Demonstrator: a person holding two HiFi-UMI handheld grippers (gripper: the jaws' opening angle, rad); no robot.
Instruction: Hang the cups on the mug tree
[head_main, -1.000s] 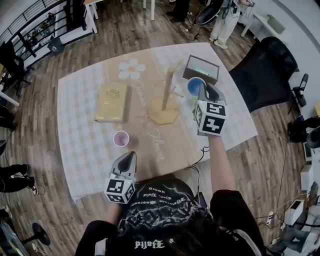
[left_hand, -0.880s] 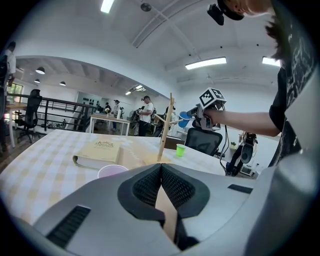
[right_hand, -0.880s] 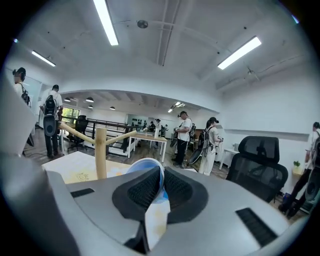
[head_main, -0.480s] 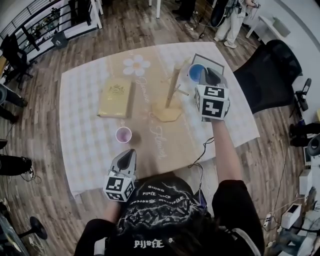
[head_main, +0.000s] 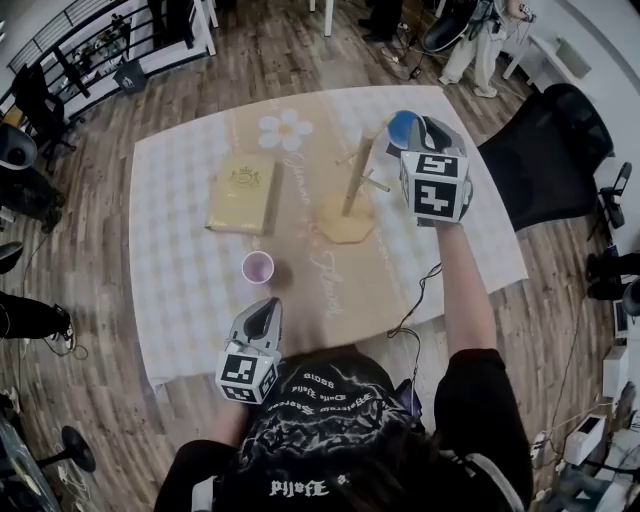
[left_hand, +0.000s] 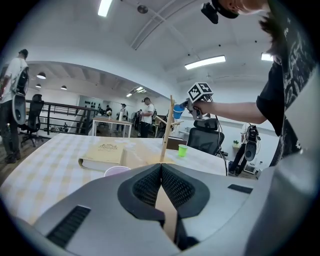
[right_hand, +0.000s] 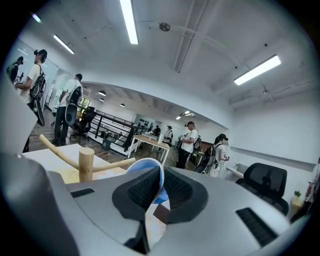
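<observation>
The blue cup (head_main: 400, 124) is held up at the upper right of the head view, just beside the top of the tree (head_main: 356, 178), whose base stands mid-frame on the table (head_main: 170, 250). The step in hand is judged to be the hanging of this cup on a peg.

No handle can be made out on the cup, so its mouth would probably have to be slipped over a peg tip. In the right gripper view the nearest peg (right_hand: 111, 164) points from the post toward the cup, at the lower left of that frame. The cup should be lined up with that peg and brought on along the peg's own line. A sideways knock should be avoided, since the tree looks light and could tip. The grip should be let go only once the cup's weight is borne by the peg.

The right gripper (head_main: 418, 132) is clenched on the cup's wall, pinched at the rim between nearly closed pads. The left gripper (head_main: 266, 312), at the lower left of the head view, is closed with its pads together and nothing between them. It is near the pink cup (head_main: 258, 267) without touching it. A green cup (left_hand: 182, 150) stands beyond the tree.
</observation>
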